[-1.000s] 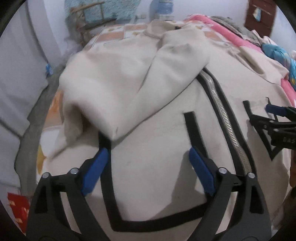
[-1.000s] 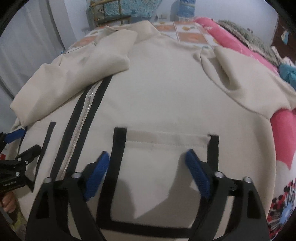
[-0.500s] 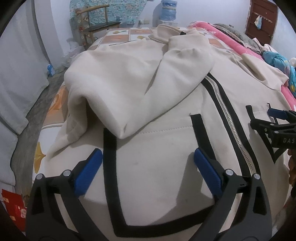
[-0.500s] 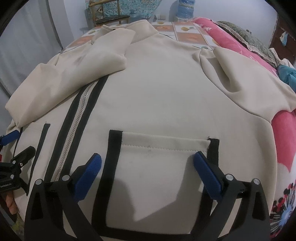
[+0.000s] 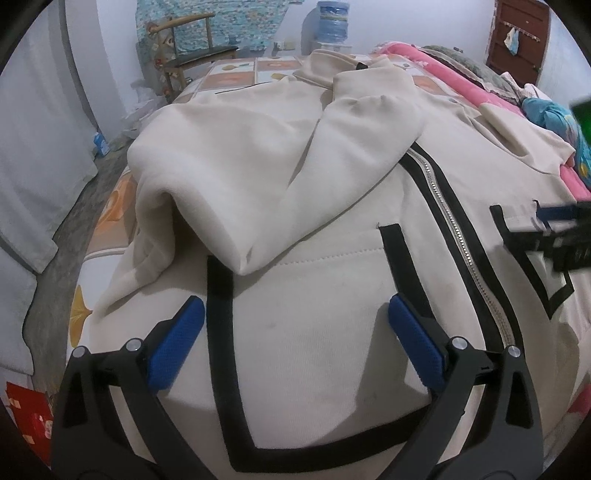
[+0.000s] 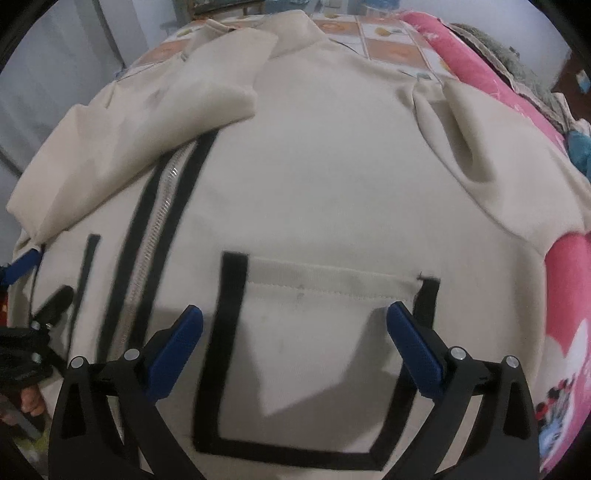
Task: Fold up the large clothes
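A large cream zip jacket [image 5: 325, 295] with black trim lies front up on the bed; it also fills the right wrist view [image 6: 332, 184]. Its left sleeve [image 5: 332, 166] is folded across the chest; the same sleeve [image 6: 147, 122] shows in the right wrist view. The other sleeve [image 6: 498, 155] lies out to the right. My left gripper [image 5: 295, 325] is open and empty above the left black-edged pocket [image 5: 314, 332]. My right gripper [image 6: 293, 328] is open and empty above the right pocket [image 6: 325, 350]. The right gripper also shows in the left wrist view [image 5: 561, 236], and the left gripper in the right wrist view [image 6: 33, 310].
The bed has a patterned sheet [image 5: 236, 74] and a pink blanket [image 6: 569, 295] on the right. A wooden chair [image 5: 184, 44] and a water bottle [image 5: 332, 18] stand beyond the bed. Grey floor [image 5: 66, 221] and a curtain [image 5: 33, 129] lie left.
Both grippers have drawn back toward the jacket's hem and stayed open. The right wrist view has tilted down a little. The jacket has not moved.
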`<state>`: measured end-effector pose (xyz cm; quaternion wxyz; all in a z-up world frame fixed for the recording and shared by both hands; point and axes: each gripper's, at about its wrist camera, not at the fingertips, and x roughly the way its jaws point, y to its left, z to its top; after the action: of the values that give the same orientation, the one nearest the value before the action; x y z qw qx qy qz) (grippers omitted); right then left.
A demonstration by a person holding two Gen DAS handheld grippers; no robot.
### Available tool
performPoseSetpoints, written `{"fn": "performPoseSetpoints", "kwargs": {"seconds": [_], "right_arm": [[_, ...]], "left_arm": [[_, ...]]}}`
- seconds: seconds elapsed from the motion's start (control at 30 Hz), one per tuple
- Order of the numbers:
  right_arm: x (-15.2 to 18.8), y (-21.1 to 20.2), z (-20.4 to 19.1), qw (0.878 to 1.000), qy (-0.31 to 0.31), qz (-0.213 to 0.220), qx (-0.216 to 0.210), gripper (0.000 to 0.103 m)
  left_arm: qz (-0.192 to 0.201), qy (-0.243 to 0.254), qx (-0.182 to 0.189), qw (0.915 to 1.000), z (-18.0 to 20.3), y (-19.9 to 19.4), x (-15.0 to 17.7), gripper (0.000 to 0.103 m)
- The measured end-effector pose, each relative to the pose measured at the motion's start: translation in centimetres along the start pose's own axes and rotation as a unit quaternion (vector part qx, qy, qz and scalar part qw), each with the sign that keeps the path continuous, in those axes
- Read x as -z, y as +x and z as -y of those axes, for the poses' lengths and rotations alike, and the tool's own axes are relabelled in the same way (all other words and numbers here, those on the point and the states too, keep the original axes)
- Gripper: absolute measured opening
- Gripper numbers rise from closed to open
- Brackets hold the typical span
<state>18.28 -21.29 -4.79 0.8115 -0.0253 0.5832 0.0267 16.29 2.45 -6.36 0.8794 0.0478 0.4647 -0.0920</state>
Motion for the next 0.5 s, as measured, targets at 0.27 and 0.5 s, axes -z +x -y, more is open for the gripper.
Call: {"fn": "performPoseSetpoints", "kwargs": {"seconds": [0.27,0.5], "right_arm": [[-7.0,-5.9,-4.2,0.992,-0.052,0.09,-0.069,0.097],[-14.5,-2.5,-8.2,0.988,-0.086,0.098,-0.078,0.096]], "left_arm": [[-0.007,0.008,0.004,0.9999,-0.1,-0.1,0.1,0.096],[-0.012,0.006,0.003,0.9999,-0.1,0.0,-0.1,0.097]]}}
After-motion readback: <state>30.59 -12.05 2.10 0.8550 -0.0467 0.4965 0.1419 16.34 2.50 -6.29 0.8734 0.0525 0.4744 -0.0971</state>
